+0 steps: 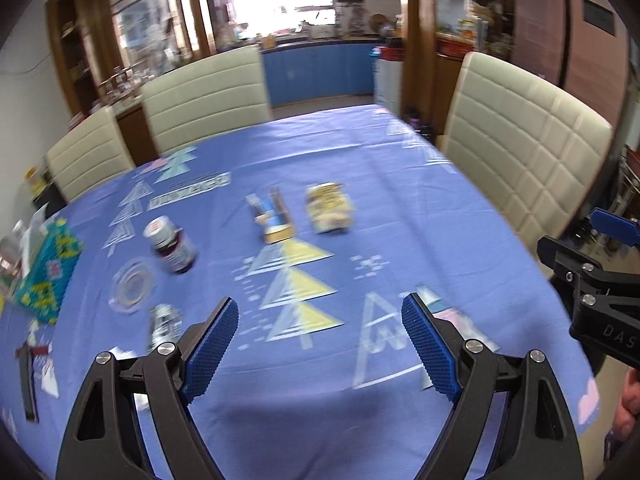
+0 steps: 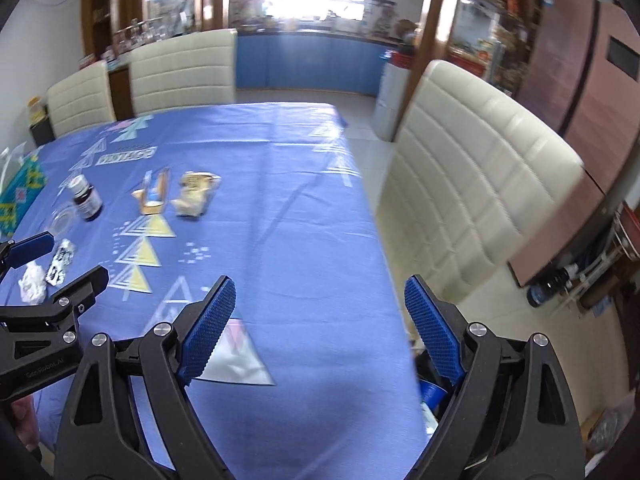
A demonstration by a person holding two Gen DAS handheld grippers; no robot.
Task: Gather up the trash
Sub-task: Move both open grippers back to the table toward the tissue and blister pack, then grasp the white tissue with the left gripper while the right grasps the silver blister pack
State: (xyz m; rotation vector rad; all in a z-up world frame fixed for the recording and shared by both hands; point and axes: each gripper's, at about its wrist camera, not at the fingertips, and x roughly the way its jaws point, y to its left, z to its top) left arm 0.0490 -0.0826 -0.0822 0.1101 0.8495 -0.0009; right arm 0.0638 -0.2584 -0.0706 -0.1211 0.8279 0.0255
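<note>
A blue patterned tablecloth [image 1: 340, 168] carries the trash. A yellow snack wrapper [image 1: 330, 208] and a torn small carton [image 1: 272, 218] lie mid-table; they also show in the right wrist view as wrapper [image 2: 194, 198] and carton [image 2: 152, 196]. A dark jar [image 1: 170, 246] lies tilted at left, with a crumpled foil wrapper [image 1: 164, 324] nearer me. A white paper wad [image 2: 32, 286] lies at left. My left gripper [image 1: 320, 340] is open and empty above the near table. My right gripper [image 2: 320, 328] is open and empty over the table's right edge.
Cream chairs [image 1: 520, 152] stand around the table. A clear glass dish [image 1: 132, 286] sits near the jar. A teal patterned box [image 1: 48, 276] lies at the left edge. A bin with a blue object [image 2: 432, 392] is on the floor at right.
</note>
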